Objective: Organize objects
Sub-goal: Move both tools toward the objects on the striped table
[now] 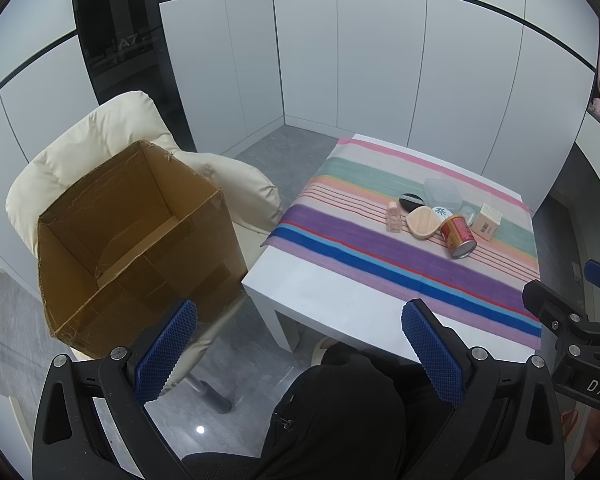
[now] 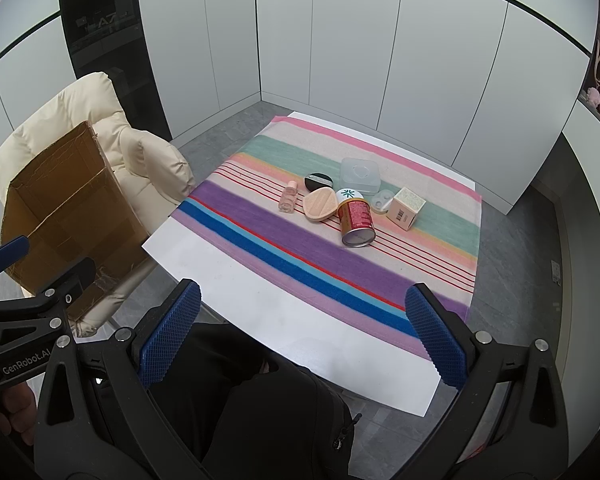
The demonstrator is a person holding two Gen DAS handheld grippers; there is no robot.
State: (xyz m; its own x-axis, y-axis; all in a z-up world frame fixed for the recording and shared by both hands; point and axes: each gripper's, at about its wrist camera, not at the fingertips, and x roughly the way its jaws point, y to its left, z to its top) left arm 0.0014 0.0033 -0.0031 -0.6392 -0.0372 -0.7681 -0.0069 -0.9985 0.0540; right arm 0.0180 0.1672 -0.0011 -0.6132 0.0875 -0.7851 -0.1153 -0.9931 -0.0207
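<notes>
While you hold the left tool (image 1: 300, 344) and right tool (image 2: 302, 330) spread and empty above the tabletop (image 2: 300, 344), the items cluster on its striped cloth (image 2: 260, 232) toward 1 o'clock — red can (image 2: 356, 220) tipped over, pink bottle (image 2: 288, 197), clear case (image 2: 359, 176), small carton (image 2: 406, 208); cardboard box (image 1: 140, 236) on the chair (image 1: 100, 132) at 10 o'clock.

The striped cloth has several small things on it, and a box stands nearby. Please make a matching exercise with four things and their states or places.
Things:
1. red can
2. cardboard box
3. pink bottle
4. clear plastic case

States or places:
A. on the cream chair, open at the top
B. lying on its side
C. farthest back in the group
D. at the left end of the group

Pairs: 1-B, 2-A, 3-D, 4-C
</notes>
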